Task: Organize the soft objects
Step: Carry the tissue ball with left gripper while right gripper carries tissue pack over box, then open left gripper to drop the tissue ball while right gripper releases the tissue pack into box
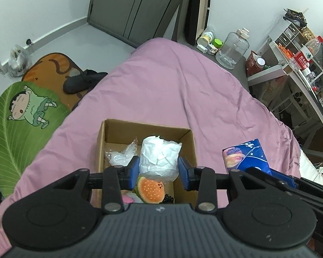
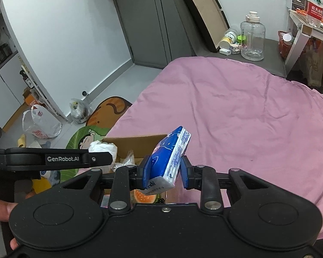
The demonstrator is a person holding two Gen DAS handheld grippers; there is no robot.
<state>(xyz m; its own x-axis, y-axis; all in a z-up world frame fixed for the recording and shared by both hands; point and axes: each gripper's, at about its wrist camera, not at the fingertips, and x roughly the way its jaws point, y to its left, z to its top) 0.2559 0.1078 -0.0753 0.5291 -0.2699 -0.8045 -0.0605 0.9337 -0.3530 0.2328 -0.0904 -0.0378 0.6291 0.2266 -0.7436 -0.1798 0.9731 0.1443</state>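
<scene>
My left gripper (image 1: pixel 159 166) is shut on a white crumpled plastic-wrapped bundle (image 1: pixel 159 154), held just over an open cardboard box (image 1: pixel 144 125) on the pink bed. A clear plastic bag (image 1: pixel 120 157) and an orange burger plush (image 1: pixel 150 188) lie in the box. In the right wrist view my right gripper (image 2: pixel 166 168) is shut on a blue and white tissue pack (image 2: pixel 172 152), tilted, above the right side of the box (image 2: pixel 137 142). The left gripper (image 2: pixel 108 157) comes in from the left there with the white bundle (image 2: pixel 103 147). The tissue pack (image 1: pixel 247 157) also shows right of the box.
The pink bedsheet (image 1: pixel 172 81) spreads beyond the box. Left of the bed lie a leaf-shaped mat (image 1: pixel 21 124), an orange cat mat (image 1: pixel 53 64) and a black slipper (image 1: pixel 81 81). A clear jug (image 1: pixel 232 49) and a cluttered white desk (image 1: pixel 290 64) stand at the right.
</scene>
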